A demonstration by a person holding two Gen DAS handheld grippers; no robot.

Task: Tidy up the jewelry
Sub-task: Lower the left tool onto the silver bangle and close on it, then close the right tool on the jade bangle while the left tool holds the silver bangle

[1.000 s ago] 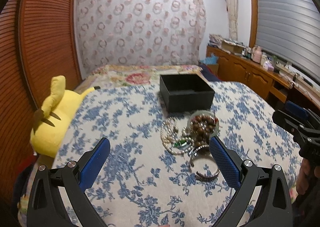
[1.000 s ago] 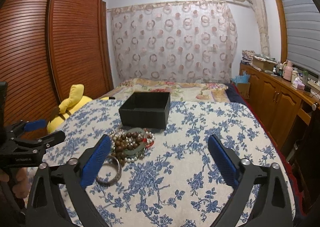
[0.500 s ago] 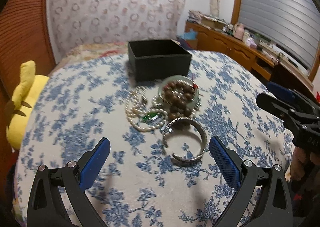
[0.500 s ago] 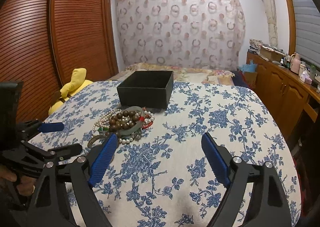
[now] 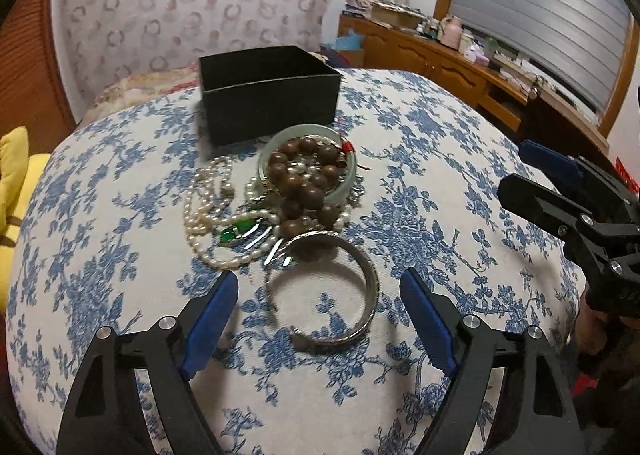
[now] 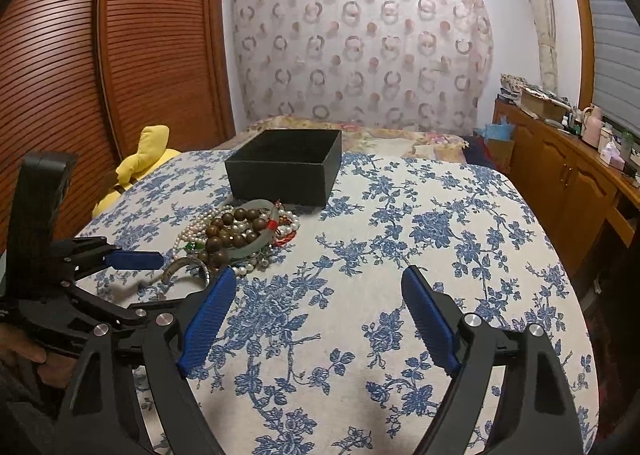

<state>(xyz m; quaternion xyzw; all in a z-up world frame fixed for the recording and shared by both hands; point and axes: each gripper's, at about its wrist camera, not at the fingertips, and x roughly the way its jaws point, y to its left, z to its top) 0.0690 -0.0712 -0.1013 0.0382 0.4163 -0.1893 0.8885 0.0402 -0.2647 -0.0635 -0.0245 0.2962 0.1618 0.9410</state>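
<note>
Your left hand-held gripper point(image 5: 318, 289) is spread wide and empty, one pad on each side of the silver bangle point(image 5: 326, 291), which lies flat on the bed point(image 5: 460, 191) on the near side of the black box point(image 5: 269, 89). Pads look level with the band but not touching it, so this reads as lining up for a pinch across the ring; can't tell how far above the cloth the tips are. The bangle is the nearest and loosest piece, which is probably why you go for it first: only its far edge meets the pile. The rest is heaped just in front of the black box: a jade bangle point(image 5: 347, 185) with brown wooden beads point(image 5: 308, 175) piled in it, pearl strands point(image 5: 202, 211) spilling left of it, and a green-stone piece point(image 5: 236, 231) between pearls and silver bangle. The black box is open-topped and looks empty, likely the drop target, close behind the heap so each carry is short. Your right hand-held gripper point(image 6: 320, 301) is also wide open with nothing in it, parked over bare quilt right of the heap, clear of the left one. Risk: a thin band on soft cloth may tip or slide as the pads close.
</note>
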